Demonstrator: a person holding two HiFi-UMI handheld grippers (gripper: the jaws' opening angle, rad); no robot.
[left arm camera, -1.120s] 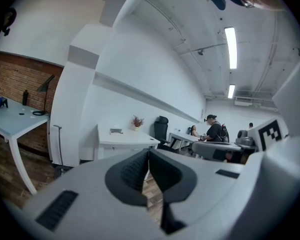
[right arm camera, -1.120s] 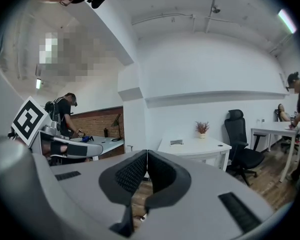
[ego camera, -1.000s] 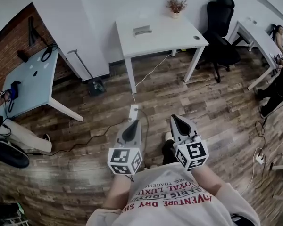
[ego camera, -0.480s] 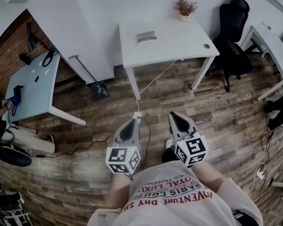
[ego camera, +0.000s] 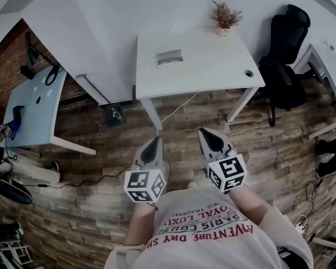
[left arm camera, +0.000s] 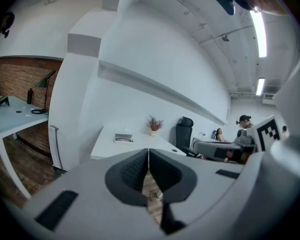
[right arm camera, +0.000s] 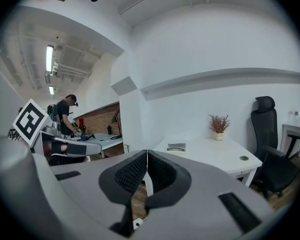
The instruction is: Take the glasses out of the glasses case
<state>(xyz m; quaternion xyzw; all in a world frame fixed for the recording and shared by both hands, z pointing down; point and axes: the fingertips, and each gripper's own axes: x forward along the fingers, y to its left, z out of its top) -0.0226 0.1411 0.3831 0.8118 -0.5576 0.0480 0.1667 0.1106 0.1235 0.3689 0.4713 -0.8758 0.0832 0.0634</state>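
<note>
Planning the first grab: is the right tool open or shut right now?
Shut. In the right gripper view the right tool has its jaws closed together tip to tip, with nothing between them.

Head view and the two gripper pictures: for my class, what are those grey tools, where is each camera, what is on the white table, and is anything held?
A person holds two tools with jaws: the left gripper and the right gripper. The head view looks down from the person's head; the other two cameras ride on the grippers, looking along their jaws. On the white table are a grey glasses case and a potted plant. Both grippers are shut and hold nothing.
</note>
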